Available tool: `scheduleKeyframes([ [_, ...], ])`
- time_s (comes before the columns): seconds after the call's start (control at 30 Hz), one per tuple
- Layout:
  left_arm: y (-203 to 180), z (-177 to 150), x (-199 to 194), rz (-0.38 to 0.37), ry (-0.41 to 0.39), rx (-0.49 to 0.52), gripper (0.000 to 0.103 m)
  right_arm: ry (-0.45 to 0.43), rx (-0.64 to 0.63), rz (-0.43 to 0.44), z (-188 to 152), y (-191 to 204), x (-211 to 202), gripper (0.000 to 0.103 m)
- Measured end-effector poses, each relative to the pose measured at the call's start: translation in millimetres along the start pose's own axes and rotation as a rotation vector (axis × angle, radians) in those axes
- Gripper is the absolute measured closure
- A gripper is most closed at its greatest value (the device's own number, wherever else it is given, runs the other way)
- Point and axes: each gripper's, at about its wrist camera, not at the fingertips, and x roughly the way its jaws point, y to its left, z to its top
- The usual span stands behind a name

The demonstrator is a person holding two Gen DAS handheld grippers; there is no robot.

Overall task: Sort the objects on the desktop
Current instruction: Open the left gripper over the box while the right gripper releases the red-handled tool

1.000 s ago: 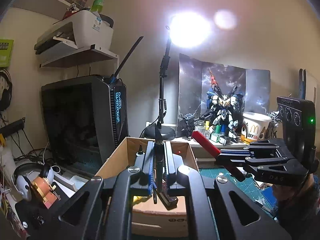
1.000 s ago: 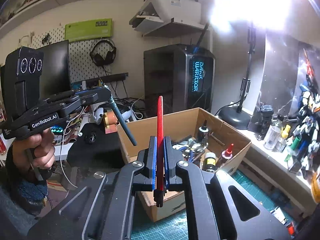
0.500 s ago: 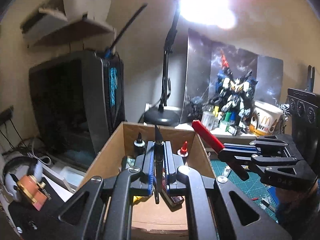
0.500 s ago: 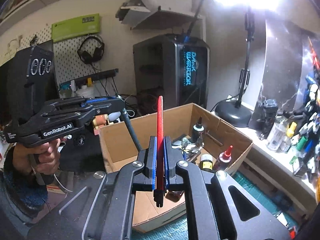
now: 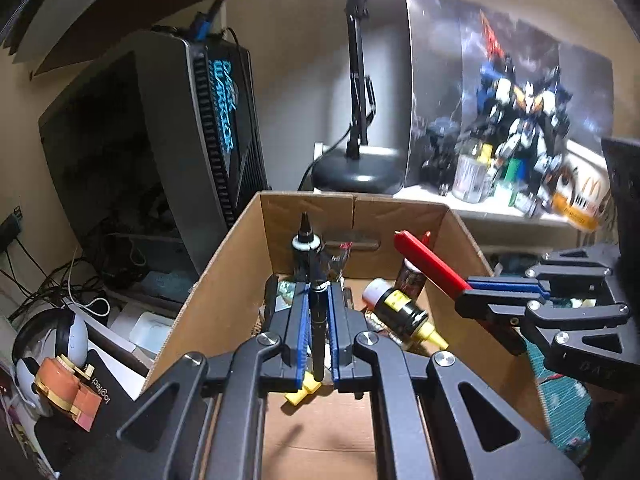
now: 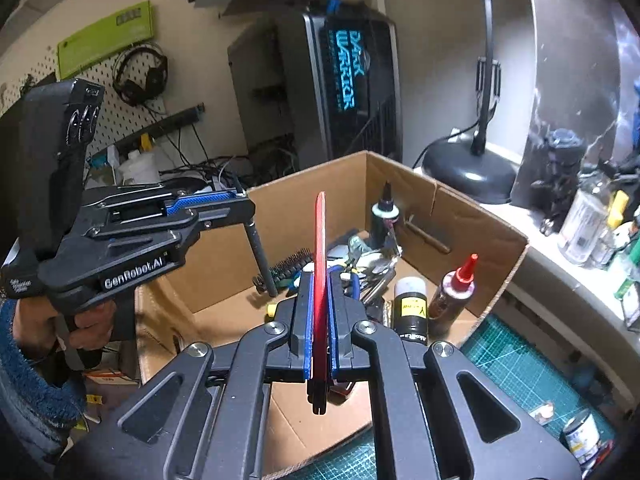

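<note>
An open brown cardboard box point(image 6: 288, 208) is sitting on a green cutting mat point(image 6: 516, 364) — bottles and small tools are lying inside it. The left gripper point(image 5: 318, 320) is clamping a slim dark pen-like tool point(image 5: 318, 332) above the box interior. The right gripper point(image 6: 319, 316) is clamping a flat red stick point(image 6: 320, 264) — its tip is pointing over the box.
</note>
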Motion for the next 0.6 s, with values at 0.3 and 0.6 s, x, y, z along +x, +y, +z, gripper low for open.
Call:
scheduleKeyframes([
  [0.3, -4.4, -0.1, 24.2, 0.011, 0.081, 0.032, 0.094, 0.040, 0.016, 0.016, -1.7, -8.3, 23.2, 0.097],
  [0.6, -9.6, 0.9, 33.2, 0.016, 0.133, 0.068, 0.094, 0.065, 0.024, 0.026, -3.2, -12.9, 33.6, 0.097],
])
